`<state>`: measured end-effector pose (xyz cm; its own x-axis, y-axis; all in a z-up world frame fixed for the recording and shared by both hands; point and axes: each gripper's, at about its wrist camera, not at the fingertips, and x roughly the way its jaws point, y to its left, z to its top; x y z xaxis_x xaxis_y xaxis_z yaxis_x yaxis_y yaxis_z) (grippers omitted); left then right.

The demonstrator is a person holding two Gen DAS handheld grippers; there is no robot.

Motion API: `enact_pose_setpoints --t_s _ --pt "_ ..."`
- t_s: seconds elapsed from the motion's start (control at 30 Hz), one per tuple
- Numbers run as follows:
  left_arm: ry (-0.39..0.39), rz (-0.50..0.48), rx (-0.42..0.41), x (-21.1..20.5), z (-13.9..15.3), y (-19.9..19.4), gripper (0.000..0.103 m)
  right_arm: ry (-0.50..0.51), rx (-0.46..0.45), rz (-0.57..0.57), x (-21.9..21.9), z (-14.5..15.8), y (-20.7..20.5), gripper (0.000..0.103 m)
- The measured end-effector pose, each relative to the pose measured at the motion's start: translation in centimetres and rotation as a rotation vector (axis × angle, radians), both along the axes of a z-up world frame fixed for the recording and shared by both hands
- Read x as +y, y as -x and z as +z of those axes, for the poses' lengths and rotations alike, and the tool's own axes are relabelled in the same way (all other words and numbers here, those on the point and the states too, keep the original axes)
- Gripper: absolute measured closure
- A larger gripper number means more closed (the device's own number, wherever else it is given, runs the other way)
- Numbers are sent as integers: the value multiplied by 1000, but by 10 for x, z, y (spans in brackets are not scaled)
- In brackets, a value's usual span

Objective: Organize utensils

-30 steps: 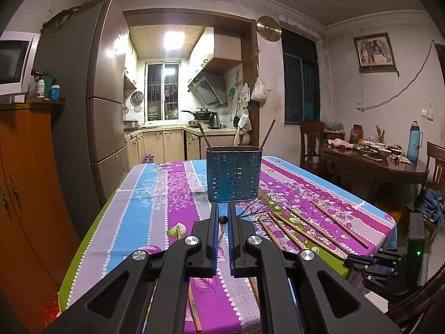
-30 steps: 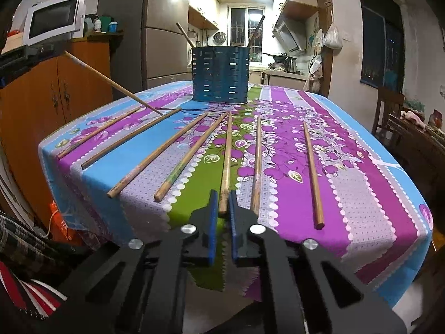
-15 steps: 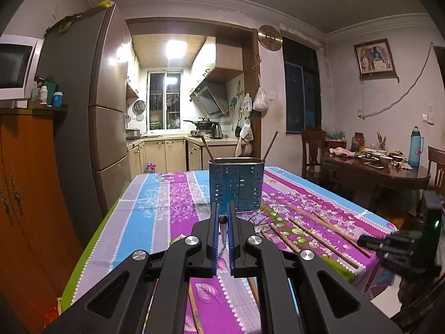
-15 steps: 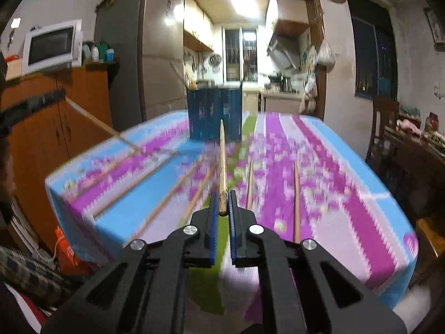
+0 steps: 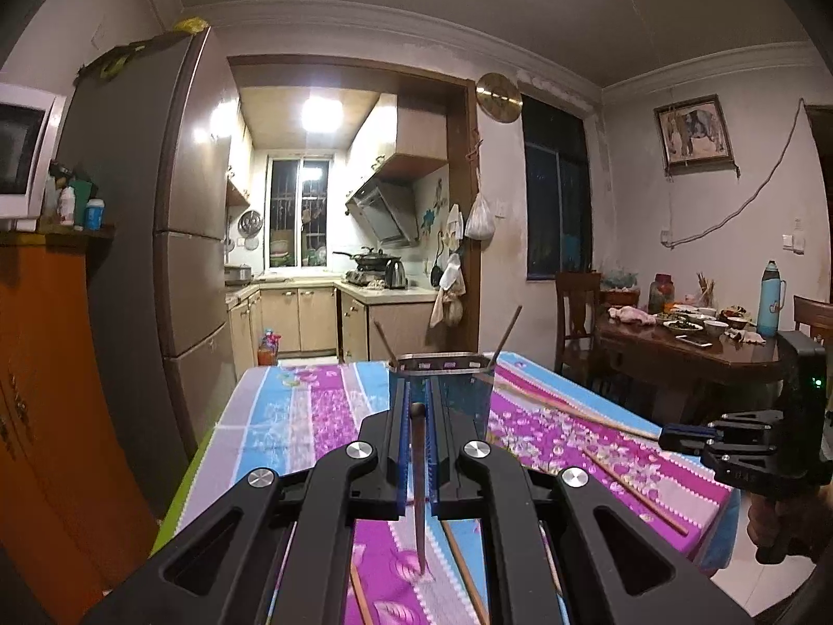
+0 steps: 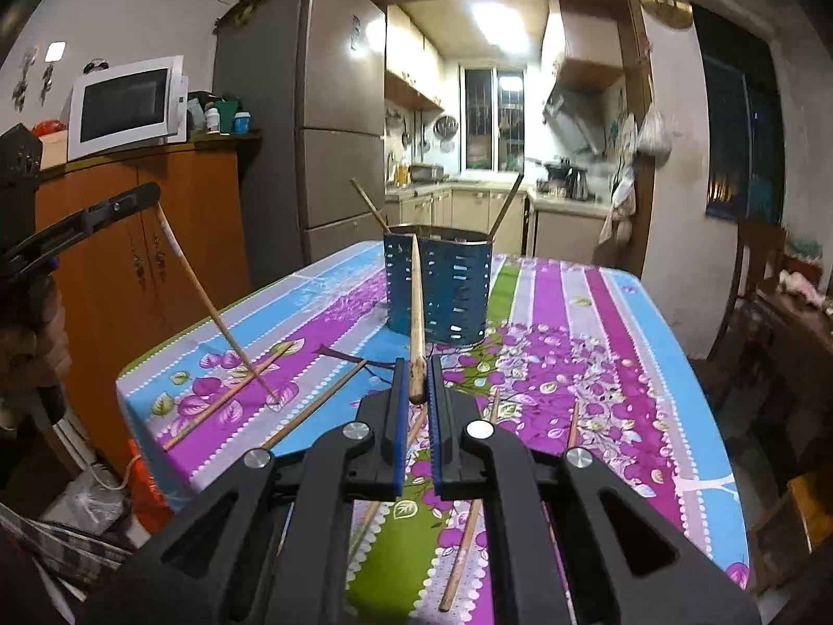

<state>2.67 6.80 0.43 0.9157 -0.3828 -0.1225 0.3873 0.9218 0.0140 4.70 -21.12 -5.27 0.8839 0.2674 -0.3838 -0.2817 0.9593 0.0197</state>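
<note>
Where holder (image 6: 436, 289) blocked left: right-cam only

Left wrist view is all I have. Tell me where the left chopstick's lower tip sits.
Observer: The left gripper holds the left chopstick by its top end. It slants down to the tablecloth, with its tip beside a lying chopstick. I cannot tell whether it touches.
Operator: Give me the right one.
Observer: The right gripper clamps the right chopstick by its near end, and it points up across the blue holder.
Operator: Count the ones lying flat.
Observer: At least four, spread across the near half.
</note>
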Motion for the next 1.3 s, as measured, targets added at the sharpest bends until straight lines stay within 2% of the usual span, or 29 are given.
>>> enact_pose_setpoints --t_s 0.1,0.27,0.37,0.57,0.9,1.3 --pt "-19 -15 -40 -5 9 4 96 -1 38 -9 -3 9 -4 98" --pt "-18 -30 -51 -10 11 4 96 22 69 6 -5 21 -3 98" --pt "-14 -34 -49 -10 10 2 96 36 44 -6 -8 27 -2 98" --pt "-22 -38 -54 -13 15 -1 96 -32 38 6 -17 39 -8 98" --pt "-5 -35 -57 -13 23 -13 96 -32 -17 16 -19 65 -24 98" --pt "18 -51 -56 -10 47 -39 96 31 -52 39 -8 95 -38 98"
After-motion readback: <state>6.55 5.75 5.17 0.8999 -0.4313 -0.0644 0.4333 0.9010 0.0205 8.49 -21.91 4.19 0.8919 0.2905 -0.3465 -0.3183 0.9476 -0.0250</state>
